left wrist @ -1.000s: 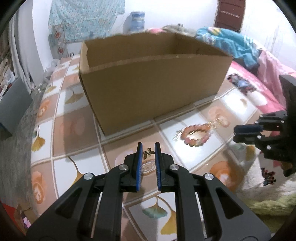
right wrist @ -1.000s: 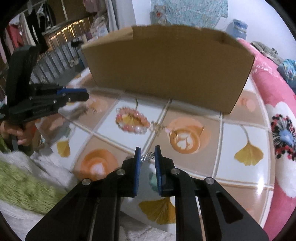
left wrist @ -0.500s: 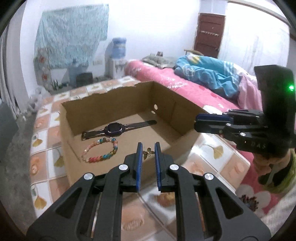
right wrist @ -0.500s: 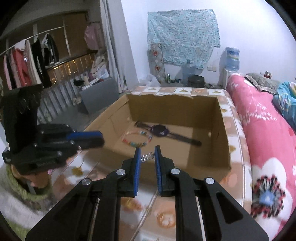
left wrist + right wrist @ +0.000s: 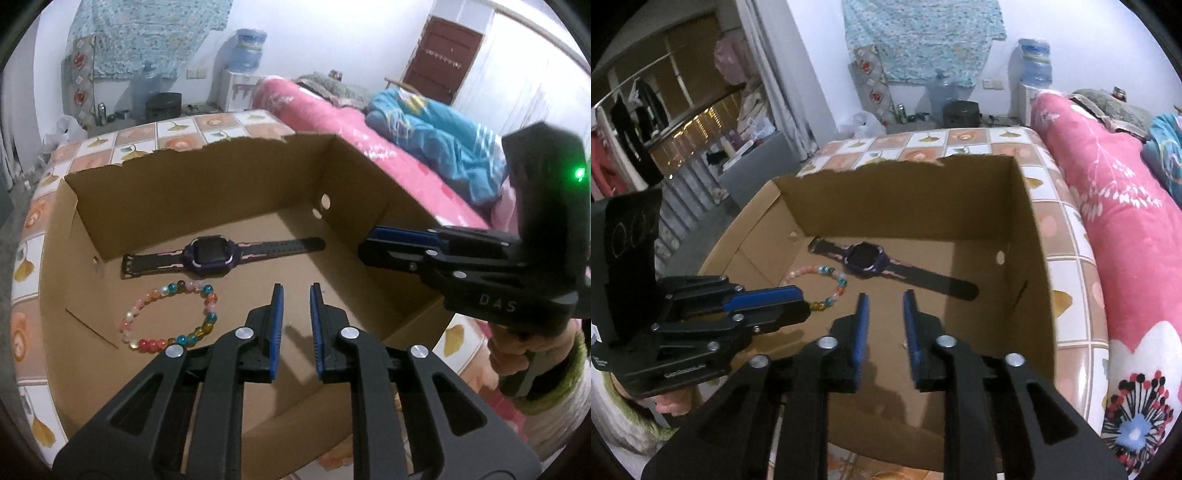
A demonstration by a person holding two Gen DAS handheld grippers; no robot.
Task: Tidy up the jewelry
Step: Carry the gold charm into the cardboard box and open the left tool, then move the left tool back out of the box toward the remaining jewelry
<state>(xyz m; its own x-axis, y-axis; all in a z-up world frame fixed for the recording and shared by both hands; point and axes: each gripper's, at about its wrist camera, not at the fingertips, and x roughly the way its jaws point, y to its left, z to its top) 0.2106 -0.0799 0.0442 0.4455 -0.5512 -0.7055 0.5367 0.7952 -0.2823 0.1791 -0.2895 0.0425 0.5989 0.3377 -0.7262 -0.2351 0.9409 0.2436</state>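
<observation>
An open cardboard box point(image 5: 207, 199) point(image 5: 905, 199) stands on the tile-patterned surface. On its floor lie a dark purple watch point(image 5: 214, 253) point(image 5: 866, 256) and a multicoloured bead bracelet point(image 5: 155, 345) point(image 5: 827, 270). My left gripper point(image 5: 295, 288) hangs over the box's near part, just right of the bracelet. Its jaws are opening and nothing shows between the blue pads. My right gripper point(image 5: 884, 295) hovers over the box in front of the watch strap. Its jaws are opening too, with an empty gap. Each gripper shows in the other's view: right gripper point(image 5: 369, 243), left gripper point(image 5: 798, 299).
A pink flowered bed cover point(image 5: 1126, 229) runs along the right side, with a blue blanket point(image 5: 436, 136) on it. A water dispenser point(image 5: 245, 48) and bottles stand by the far wall. A person's hand point(image 5: 513, 350) holds the right gripper's handle.
Both grippers moved further over the box and their jaws parted. The small butterfly piece in the left jaws and the silver piece in the right jaws are gone from between the pads.
</observation>
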